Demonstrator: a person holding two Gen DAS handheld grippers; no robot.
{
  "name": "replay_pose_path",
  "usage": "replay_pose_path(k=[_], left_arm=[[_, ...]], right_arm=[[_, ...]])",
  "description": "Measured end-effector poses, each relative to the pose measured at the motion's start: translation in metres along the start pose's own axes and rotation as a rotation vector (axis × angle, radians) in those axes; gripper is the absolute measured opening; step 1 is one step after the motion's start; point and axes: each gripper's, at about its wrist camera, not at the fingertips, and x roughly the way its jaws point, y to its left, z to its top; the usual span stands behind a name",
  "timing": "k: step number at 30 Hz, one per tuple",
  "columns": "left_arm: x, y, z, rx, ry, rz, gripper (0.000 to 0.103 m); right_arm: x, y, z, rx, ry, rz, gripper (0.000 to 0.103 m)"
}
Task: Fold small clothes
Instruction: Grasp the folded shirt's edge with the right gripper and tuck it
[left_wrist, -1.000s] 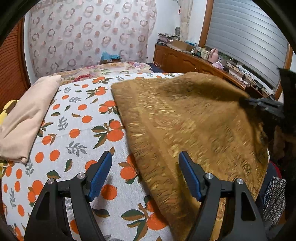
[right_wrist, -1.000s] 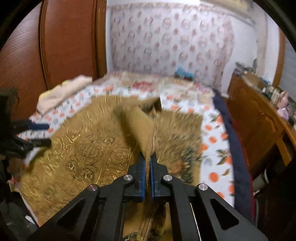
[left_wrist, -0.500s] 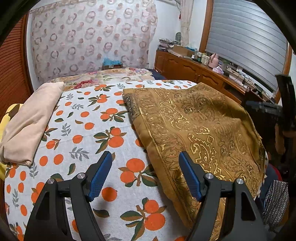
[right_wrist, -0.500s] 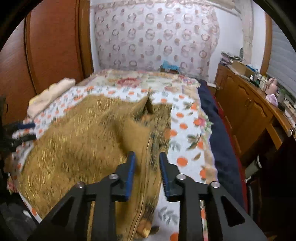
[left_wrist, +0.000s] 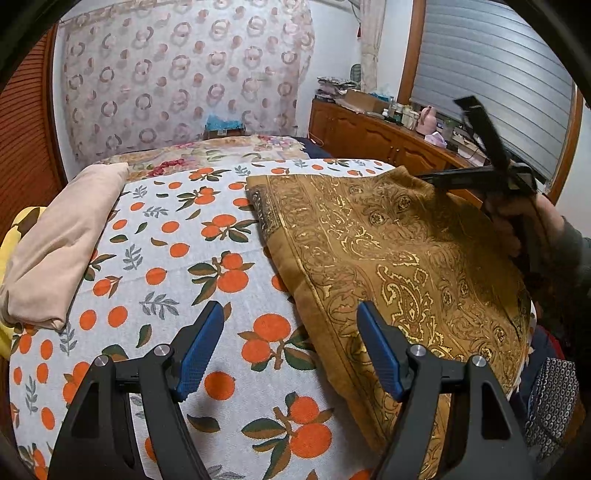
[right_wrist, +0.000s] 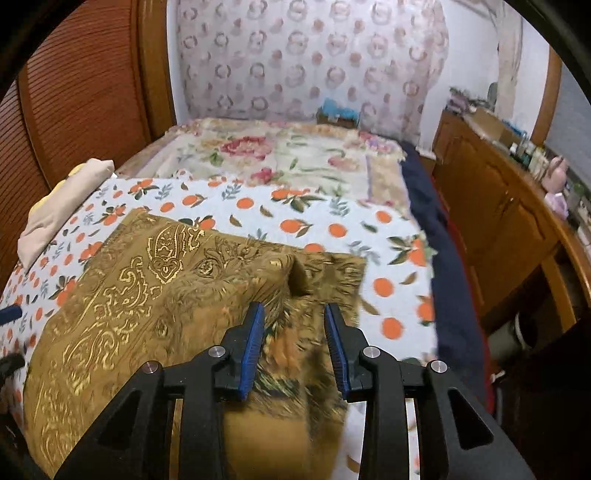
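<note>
A brown cloth with gold paisley print lies folded on the orange-patterned bedsheet. My left gripper is open and empty, hovering over the sheet at the cloth's near left edge. My right gripper is open and empty just above the cloth, near a raised fold at its right side. The right gripper also shows in the left wrist view, held in a hand at the cloth's far right.
A folded beige garment lies on a yellow one at the bed's left edge, also in the right wrist view. A floral blanket covers the bed's far end. A wooden dresser runs along the right.
My right gripper opened and let go of the brown cloth, which dropped flat onto the bed. The left gripper stayed open and drew back slightly.
</note>
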Motion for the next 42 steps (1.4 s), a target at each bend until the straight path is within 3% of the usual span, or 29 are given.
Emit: replay_pose_path(k=[3, 6, 11, 12, 13, 14, 18, 21, 23, 26, 31, 32, 36, 39, 42], left_arm=[[0.001, 0.001, -0.001, -0.006, 0.003, -0.003, 0.075], [0.0, 0.001, -0.003, -0.006, 0.004, -0.008, 0.075], [0.003, 0.0, -0.005, -0.005, 0.011, -0.013, 0.075], [0.003, 0.0, -0.005, -0.006, 0.012, -0.014, 0.075], [0.003, 0.0, -0.005, -0.006, 0.012, -0.014, 0.075], [0.003, 0.0, -0.005, -0.005, 0.013, -0.015, 0.075], [0.003, -0.001, -0.006, -0.004, 0.014, -0.017, 0.075], [0.003, -0.003, -0.006, -0.003, 0.015, -0.017, 0.075], [0.004, -0.003, -0.006, -0.003, 0.016, -0.018, 0.075], [0.005, -0.005, -0.006, 0.0, 0.016, -0.019, 0.075], [0.006, -0.004, -0.007, -0.005, 0.016, -0.019, 0.075], [0.006, -0.004, -0.006, -0.005, 0.017, -0.02, 0.075], [0.005, -0.004, -0.007, -0.003, 0.017, -0.019, 0.075], [0.006, -0.003, -0.008, -0.009, 0.019, -0.023, 0.075], [0.006, -0.004, -0.008, -0.006, 0.021, -0.025, 0.075]], right_arm=[[0.008, 0.014, 0.008, -0.002, 0.007, 0.014, 0.035], [0.025, 0.022, 0.012, -0.062, 0.029, -0.044, 0.035], [0.04, 0.013, 0.011, -0.054, 0.07, -0.042, 0.035], [0.04, 0.01, 0.01, -0.043, 0.072, -0.023, 0.028], [0.035, 0.008, 0.009, -0.038, 0.068, -0.002, 0.009], [0.035, 0.008, 0.009, -0.042, 0.066, 0.028, 0.004], [0.014, 0.011, 0.01, -0.097, -0.008, 0.053, 0.001], [-0.009, -0.001, 0.017, -0.068, -0.09, 0.023, 0.001], [-0.024, -0.016, 0.026, -0.017, -0.146, -0.056, 0.001], [-0.027, -0.037, 0.033, 0.067, -0.152, -0.114, 0.001], [-0.021, -0.023, 0.031, 0.001, -0.138, -0.182, 0.001], [-0.018, -0.023, 0.031, 0.011, -0.128, -0.182, 0.001], [-0.009, -0.022, 0.039, 0.027, -0.1, -0.185, 0.035], [-0.017, -0.021, 0.046, 0.041, -0.128, -0.137, 0.043], [-0.002, -0.018, 0.05, 0.035, -0.063, -0.059, 0.045]])
